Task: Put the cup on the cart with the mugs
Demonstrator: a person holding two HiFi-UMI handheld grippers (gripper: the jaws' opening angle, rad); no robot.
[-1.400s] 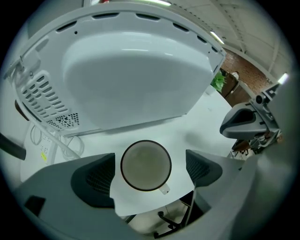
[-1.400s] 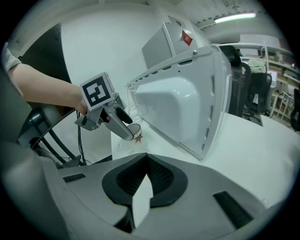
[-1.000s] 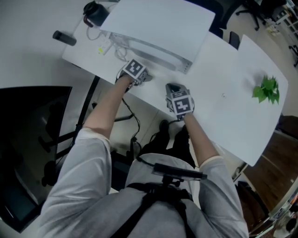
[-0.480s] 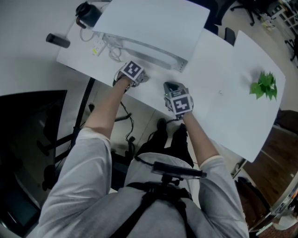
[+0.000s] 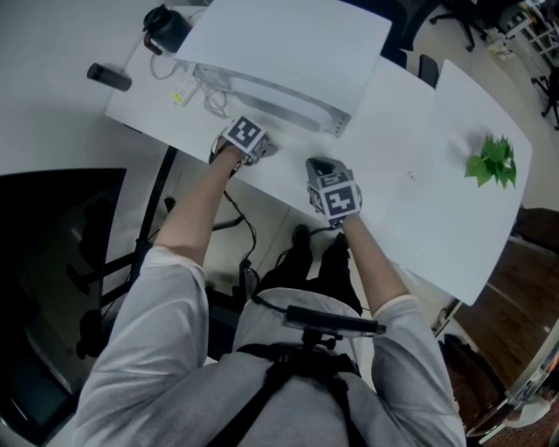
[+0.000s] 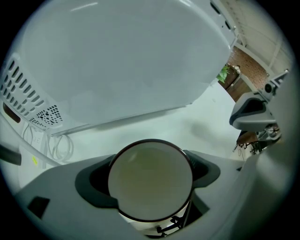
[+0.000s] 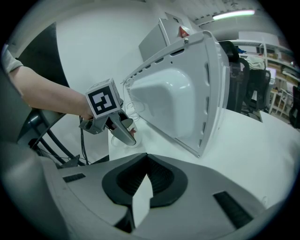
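Observation:
The cup [image 6: 150, 180], white with a dark rim, stands on the white desk [image 5: 410, 209] and I look straight down into it in the left gripper view. My left gripper [image 5: 265, 147] is at the desk's near edge, below the big white monitor, and its jaws hug the cup on both sides. The right gripper view shows that same gripper [image 7: 126, 136] around the cup [image 7: 116, 139], which rests on the desk. A hand's width to the right, my right gripper [image 5: 320, 164] hovers with its white pads [image 7: 140, 199] together and nothing in them. No cart or mugs are in view.
The back of a large white monitor [image 5: 288, 44] fills the desk behind the cup, with loose cables [image 5: 210, 94] at its foot. A small green plant [image 5: 491, 163] lies far right. A black gadget [image 5: 109, 76] and black headset [image 5: 166, 26] sit far left. Floor and cords lie under the desk edge.
The head view has drifted slightly. Both grippers stay at the same spots on the desk's near edge.

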